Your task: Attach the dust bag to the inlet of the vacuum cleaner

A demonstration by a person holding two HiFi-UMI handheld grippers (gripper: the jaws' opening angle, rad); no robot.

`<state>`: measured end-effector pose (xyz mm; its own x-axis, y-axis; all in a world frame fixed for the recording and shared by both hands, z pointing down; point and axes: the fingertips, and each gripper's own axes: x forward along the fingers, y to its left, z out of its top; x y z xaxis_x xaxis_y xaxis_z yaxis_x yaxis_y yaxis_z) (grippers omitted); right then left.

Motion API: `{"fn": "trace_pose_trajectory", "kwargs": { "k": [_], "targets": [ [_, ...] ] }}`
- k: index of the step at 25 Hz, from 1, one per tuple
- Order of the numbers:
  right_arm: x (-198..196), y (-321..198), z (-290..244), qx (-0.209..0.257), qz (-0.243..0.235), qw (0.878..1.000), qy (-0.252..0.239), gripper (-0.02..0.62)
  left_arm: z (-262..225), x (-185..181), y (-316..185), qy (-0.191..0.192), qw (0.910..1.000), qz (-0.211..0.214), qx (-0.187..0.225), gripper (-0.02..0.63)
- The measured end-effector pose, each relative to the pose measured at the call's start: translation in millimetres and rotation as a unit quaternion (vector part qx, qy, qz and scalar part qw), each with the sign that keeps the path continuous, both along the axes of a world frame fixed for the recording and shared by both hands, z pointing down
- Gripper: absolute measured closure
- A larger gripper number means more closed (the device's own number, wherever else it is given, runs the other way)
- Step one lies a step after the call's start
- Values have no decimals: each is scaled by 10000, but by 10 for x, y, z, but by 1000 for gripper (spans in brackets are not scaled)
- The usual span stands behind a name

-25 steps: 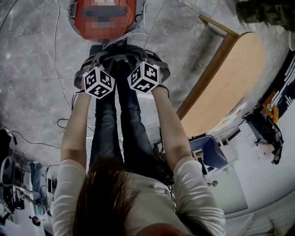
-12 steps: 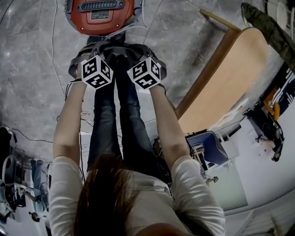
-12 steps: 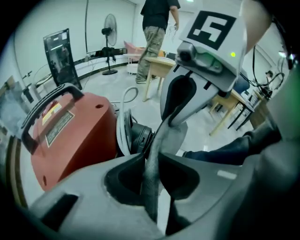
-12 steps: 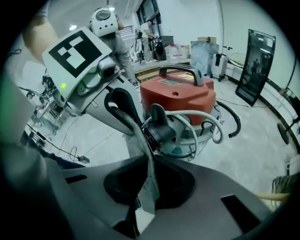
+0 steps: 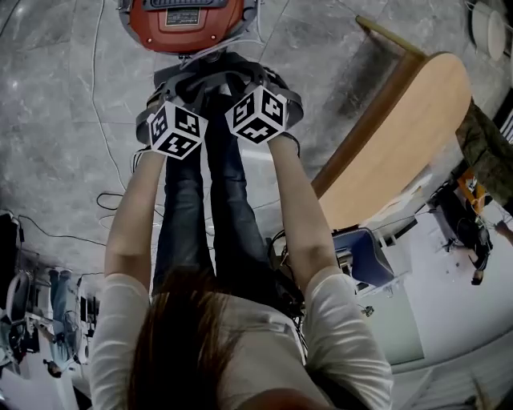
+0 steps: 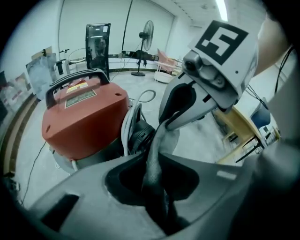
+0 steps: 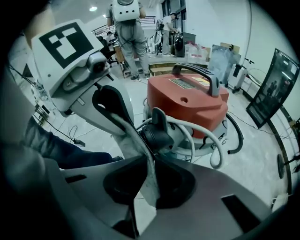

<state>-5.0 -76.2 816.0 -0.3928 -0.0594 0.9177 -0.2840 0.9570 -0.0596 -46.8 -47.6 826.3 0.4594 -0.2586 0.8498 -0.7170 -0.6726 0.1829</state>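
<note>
A red vacuum cleaner [image 5: 184, 20] stands on the floor ahead, its black inlet [image 6: 140, 136] [image 7: 157, 133] facing me. Both grippers hold the grey dust bag [image 5: 216, 84] just in front of that inlet. My left gripper [image 6: 154, 168] is shut on a fold of the bag's fabric [image 6: 159, 145], its jaws having just closed a little. My right gripper [image 7: 147, 183] is shut on a pale edge of the bag [image 7: 145, 168], its jaws having just eased slightly with the fabric still pinched. Each gripper shows in the other's view, close beside it.
A white hose [image 7: 206, 140] loops round the vacuum's base. A wooden table [image 5: 393, 136] stands to the right, a blue seat [image 5: 365, 256] beside it. Cables [image 5: 104, 200] trail on the floor at left. A person [image 7: 129, 28] stands far behind.
The left gripper's cube has rolled a little. Both grippers stay in front of the vacuum with the bag between them. The head view has shifted slightly.
</note>
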Motion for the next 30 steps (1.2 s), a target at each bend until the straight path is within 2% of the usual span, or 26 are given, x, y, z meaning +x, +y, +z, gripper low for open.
{"fn": "trace_pose_trajectory", "kwargs": {
  "k": [3, 7, 9, 11, 14, 16, 19, 22, 24, 27, 28, 30],
  "targets": [
    [6, 26, -11, -18, 237, 9997, -107, 545, 10, -11, -45, -114, 9987, 489, 64, 531],
    [43, 56, -35, -128, 1208, 9915, -462, 546, -1, 13, -141, -227, 9873, 1558, 220, 514],
    [50, 51, -31, -118, 1357, 9894, -501, 546, -2, 19, -156, -223, 9854, 1672, 232, 512],
    [41, 47, -27, -127, 1248, 9910, -457, 546, 0, 5, -147, -205, 9896, 1411, 199, 512],
    [25, 1, -11, -167, 866, 9956, -310, 544, -1, -2, -117, -184, 9986, 475, 139, 517],
    [13, -33, 6, -181, 580, 9979, -201, 541, 0, 5, -88, -160, 9997, -86, 132, 520],
    [-12, -54, 14, -210, 293, 9992, -172, 540, 7, 3, -75, -140, 9994, -303, 95, 525],
    [1, -29, -3, -189, 542, 9981, -239, 541, 14, 9, -75, -150, 9999, 64, 45, 525],
    [15, -4, -22, -208, 1063, 9934, -370, 543, 20, 5, -102, -155, 9983, 559, -12, 522],
    [43, 19, -43, -293, 1838, 9808, -583, 545, 19, 18, -168, -228, 9891, 1452, -41, 508],
    [48, 21, -42, -299, 1921, 9790, -606, 545, 19, 20, -181, -231, 9868, 1599, -60, 498],
    [42, 12, -28, -277, 1707, 9834, -556, 544, 18, 17, -181, -193, 9880, 1531, -82, 495]
  ]
}}
